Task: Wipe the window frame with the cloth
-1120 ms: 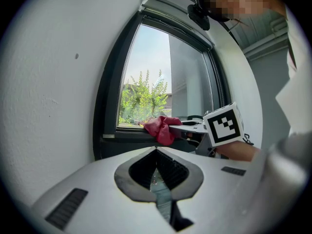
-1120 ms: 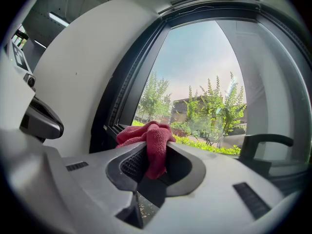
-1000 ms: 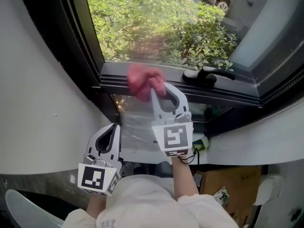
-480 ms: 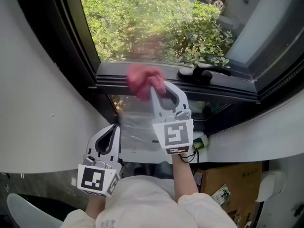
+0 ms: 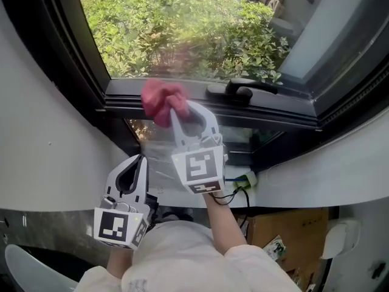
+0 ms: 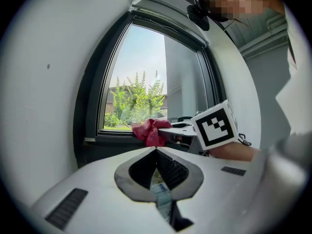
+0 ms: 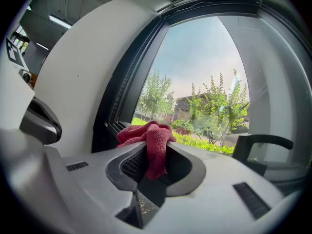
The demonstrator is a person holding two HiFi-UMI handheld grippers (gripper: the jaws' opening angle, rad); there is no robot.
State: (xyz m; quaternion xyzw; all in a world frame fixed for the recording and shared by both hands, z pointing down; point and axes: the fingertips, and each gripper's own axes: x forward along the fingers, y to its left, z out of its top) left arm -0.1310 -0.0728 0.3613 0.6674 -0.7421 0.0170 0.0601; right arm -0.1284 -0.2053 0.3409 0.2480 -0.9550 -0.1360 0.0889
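Pinching the red cloth point(image 5: 159, 99) between closed jaws, the right tongs point(image 5: 177, 111) are holding it against the window frame point(image 5: 121, 102); the left tongs point(image 5: 141, 160) are hanging below, closed and empty.

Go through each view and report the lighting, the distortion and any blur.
Head view: bright daylight on the green shrubs outside, the dark window frame shaded, little blur on the crumpled red cloth. Left gripper view: strong fisheye bend, black corners, washed-out sky, a mosaic patch at the top. Right gripper view: the same bend, the cloth sharp between the jaws of the right gripper.
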